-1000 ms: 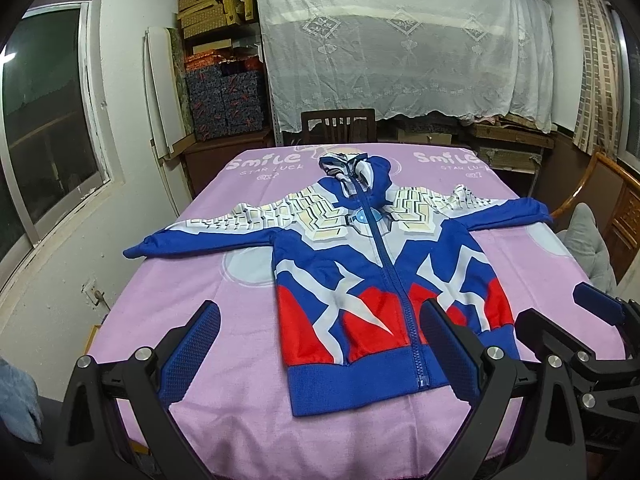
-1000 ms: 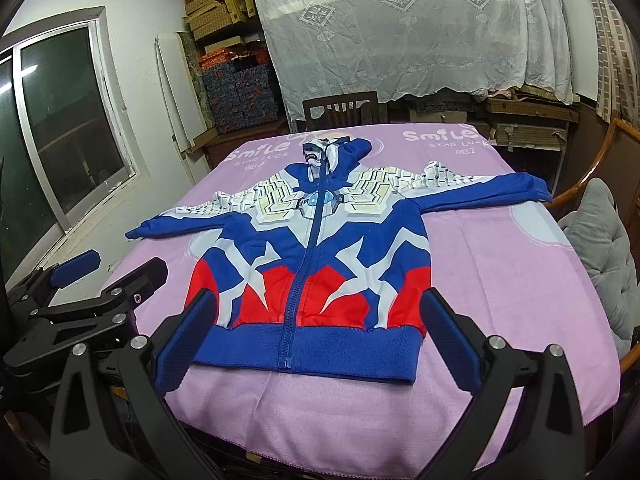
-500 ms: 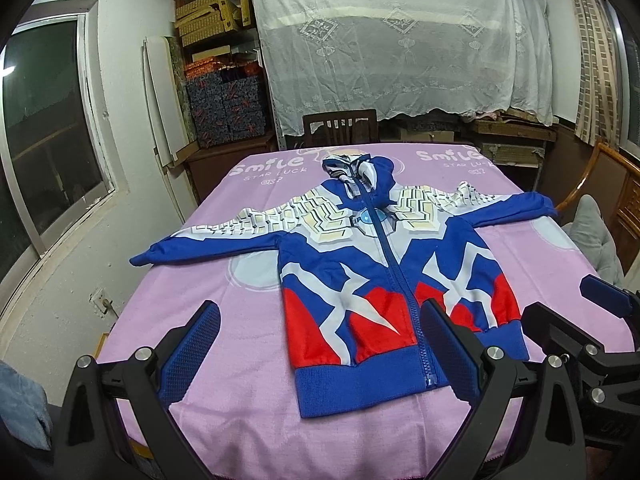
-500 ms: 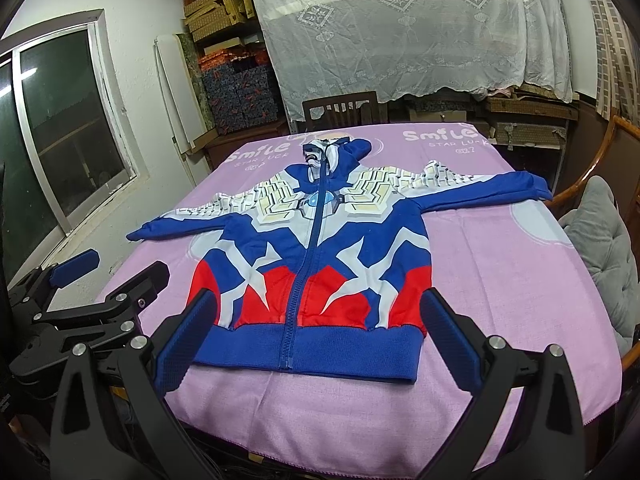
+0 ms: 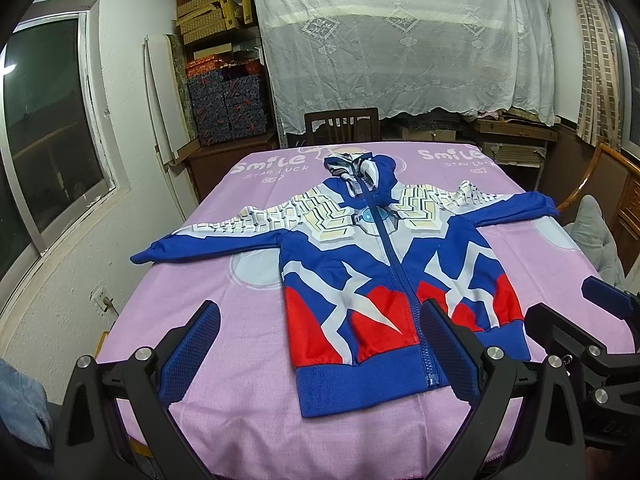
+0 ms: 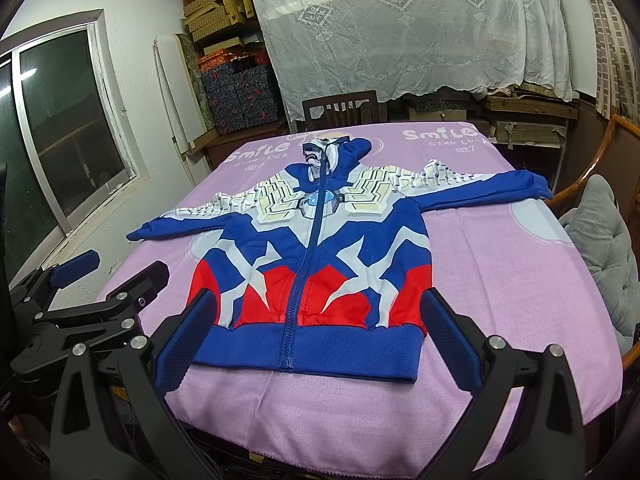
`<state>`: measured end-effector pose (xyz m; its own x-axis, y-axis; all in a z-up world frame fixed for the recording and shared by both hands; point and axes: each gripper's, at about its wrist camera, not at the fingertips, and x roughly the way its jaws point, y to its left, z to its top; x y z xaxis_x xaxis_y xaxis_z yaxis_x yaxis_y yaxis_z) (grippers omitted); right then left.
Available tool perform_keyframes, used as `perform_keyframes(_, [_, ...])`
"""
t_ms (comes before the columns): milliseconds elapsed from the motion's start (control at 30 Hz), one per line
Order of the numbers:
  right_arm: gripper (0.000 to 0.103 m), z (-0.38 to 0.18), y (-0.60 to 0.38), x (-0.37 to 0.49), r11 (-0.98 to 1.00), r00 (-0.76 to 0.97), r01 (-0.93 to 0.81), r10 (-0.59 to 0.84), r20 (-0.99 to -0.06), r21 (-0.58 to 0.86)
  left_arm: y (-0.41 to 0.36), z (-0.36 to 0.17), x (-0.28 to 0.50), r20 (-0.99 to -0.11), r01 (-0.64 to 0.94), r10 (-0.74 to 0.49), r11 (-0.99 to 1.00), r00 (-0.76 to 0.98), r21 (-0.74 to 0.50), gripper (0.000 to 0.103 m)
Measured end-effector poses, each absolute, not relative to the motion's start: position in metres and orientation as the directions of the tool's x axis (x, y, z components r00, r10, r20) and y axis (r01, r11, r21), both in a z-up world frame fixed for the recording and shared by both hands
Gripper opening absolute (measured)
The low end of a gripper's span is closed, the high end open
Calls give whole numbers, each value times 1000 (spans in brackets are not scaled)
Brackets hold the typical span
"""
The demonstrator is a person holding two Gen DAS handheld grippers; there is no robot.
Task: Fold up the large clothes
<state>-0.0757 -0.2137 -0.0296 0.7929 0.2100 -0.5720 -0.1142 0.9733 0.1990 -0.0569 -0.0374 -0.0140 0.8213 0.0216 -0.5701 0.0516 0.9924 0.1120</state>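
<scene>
A zip-up hooded jacket (image 5: 384,280) in blue, red and white lies flat and face up on the bench (image 5: 224,344), which is covered by a pink cloth printed with "Smile". Its zip is closed, the hood (image 5: 360,172) points toward the far end, and both sleeves are spread straight out to the left and right. The blue ribbed hem (image 6: 312,346) lies nearest the near edge of the bench.

The left claw (image 5: 316,352) hangs above the near edge with its jaws wide apart and nothing between them; its right blue pad sits in front of the hem near the zip. The right claw (image 6: 316,344) is likewise spread wide and empty, framing the hem from the near side. Neither touches the jacket. Each claw shows at the edge of the other's view.

Beyond the far end of the bench stands a wooden chair (image 5: 342,124), with a white lace sheet (image 5: 400,40) draped behind it. A window (image 5: 44,116) is on the left wall.
</scene>
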Motion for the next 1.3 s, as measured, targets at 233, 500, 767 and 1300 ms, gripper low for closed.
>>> perform_keyframes(233, [99, -30, -214, -76, 973, 794, -115, 210, -571, 198, -37, -14, -57, -570, 52, 21, 992, 821, 112, 100])
perform_keyframes(500, [99, -33, -214, -75, 973, 797, -113, 210, -566, 202, -37, -15, -57, -574, 52, 21, 992, 819, 111, 100])
perform_keyframes(767, [99, -37, -226, -69, 955, 804, -116, 252, -538, 274, -23, -22, -42, -599, 56, 1, 996, 801, 75, 100])
perform_keyframes(1300, [94, -49, -385, 88, 736, 839, 59, 330, -433, 674, 17, -63, 144, -794, -8, -59, 997, 605, -81, 100])
